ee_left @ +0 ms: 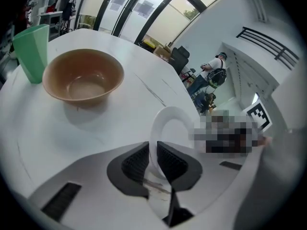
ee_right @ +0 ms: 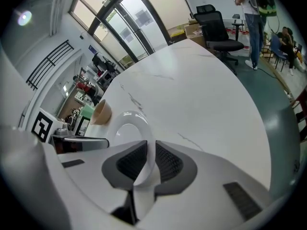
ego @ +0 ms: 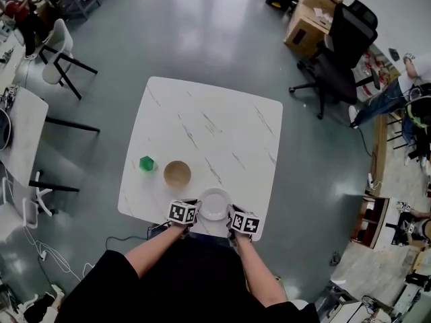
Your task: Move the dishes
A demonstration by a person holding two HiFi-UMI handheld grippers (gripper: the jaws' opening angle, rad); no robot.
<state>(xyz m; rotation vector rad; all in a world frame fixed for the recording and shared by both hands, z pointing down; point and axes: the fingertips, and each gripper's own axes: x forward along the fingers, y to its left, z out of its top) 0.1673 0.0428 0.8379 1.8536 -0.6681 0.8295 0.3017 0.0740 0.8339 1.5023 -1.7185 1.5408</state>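
At the near edge of the counter [ego: 222,123], the white plate [ego: 214,204] lies flat between the two grippers. The left gripper [ee_left: 153,164] is pinching the plate's left rim and the right gripper [ee_right: 151,164] its right rim, each with its pads closed on the thin edge. Holding opposite sides would likely keep the plate level when lifted. Beyond it, towards the counter's left edge, the brown bowl [ego: 177,173] and green cup [ego: 147,163] stand untouched, probably awaiting their turn.

Nothing legible here, no words, brands or numbers; just black-and-white square code patterns on the cubes of the left gripper [ego: 196,205] and right gripper [ego: 231,214].
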